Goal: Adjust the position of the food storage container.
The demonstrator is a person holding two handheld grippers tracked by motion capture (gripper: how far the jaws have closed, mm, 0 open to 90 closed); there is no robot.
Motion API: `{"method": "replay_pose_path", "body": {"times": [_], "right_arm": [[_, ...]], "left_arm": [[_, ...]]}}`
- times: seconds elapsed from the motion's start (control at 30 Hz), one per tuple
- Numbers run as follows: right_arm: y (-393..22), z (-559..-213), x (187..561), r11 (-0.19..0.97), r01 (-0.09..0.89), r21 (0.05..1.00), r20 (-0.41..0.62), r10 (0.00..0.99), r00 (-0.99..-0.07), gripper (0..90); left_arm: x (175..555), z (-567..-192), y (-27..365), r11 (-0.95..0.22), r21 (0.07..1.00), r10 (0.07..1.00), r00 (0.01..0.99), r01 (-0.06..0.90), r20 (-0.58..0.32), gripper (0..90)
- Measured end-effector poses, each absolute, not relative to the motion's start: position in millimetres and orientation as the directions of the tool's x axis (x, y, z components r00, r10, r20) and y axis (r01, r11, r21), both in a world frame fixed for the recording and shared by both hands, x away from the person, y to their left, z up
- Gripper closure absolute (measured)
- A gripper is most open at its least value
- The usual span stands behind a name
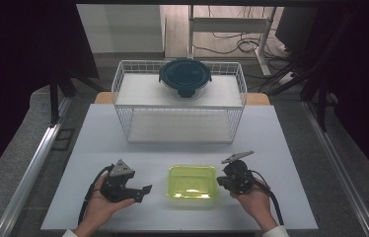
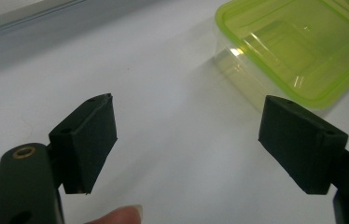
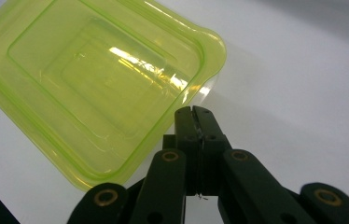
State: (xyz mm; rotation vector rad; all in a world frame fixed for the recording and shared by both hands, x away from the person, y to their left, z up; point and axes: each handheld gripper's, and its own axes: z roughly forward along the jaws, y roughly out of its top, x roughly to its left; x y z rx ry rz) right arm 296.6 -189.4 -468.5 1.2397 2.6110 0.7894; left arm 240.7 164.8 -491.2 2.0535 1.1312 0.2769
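A clear box with a yellow-green lid [image 1: 192, 181] sits on the white table near its front edge, between my two hands. My left gripper [image 1: 145, 190] rests in the left hand a little left of the box, jaws wide open with nothing between them; in the left gripper view the gripper [image 2: 186, 140] frames bare table, with the box [image 2: 298, 51] beyond at upper right. My right gripper [image 1: 220, 180] is shut and empty, its tip at the box's right side. In the right gripper view its closed tips [image 3: 194, 112] sit against the rim of the lid [image 3: 93, 84].
A white wire basket [image 1: 180, 101] stands at the back of the table. A round glass container with a dark teal lid [image 1: 185, 78] rests on top of it. The table edges [image 1: 177, 229] run close to my forearms. Bare tabletop lies between basket and box.
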Motion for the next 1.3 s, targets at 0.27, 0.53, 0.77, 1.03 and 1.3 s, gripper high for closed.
{"method": "replay_pose_path", "body": {"times": [0.27, 0.53, 0.77, 1.03, 1.3], "right_arm": [[-176, -471, 299, 0.538, 0.665, 0.518, 0.092, 0.738, -0.668, 88.2], [-176, -471, 299, 0.533, 0.663, 0.526, 0.104, 0.733, -0.672, 88.2], [-195, -460, 297, 0.482, 0.659, 0.577, 0.110, 0.754, -0.648, 88.2], [-219, -457, 286, 0.424, 0.660, 0.621, 0.136, 0.771, -0.623, 87.7], [-241, -452, 283, 0.356, 0.656, 0.665, 0.187, 0.771, -0.609, 79.1]], "left_arm": [[241, -491, 166, -0.315, 0.709, 0.797, 0.582, 0.631, -0.163, 19.4], [241, -491, 166, -0.314, 0.710, 0.798, 0.580, 0.630, -0.162, 19.3], [241, -490, 168, -0.309, 0.711, 0.801, 0.576, 0.631, -0.163, 19.4], [241, -490, 168, -0.307, 0.713, 0.803, 0.574, 0.630, -0.161, 19.4], [241, -490, 169, -0.304, 0.714, 0.806, 0.570, 0.630, -0.160, 19.3]]}}
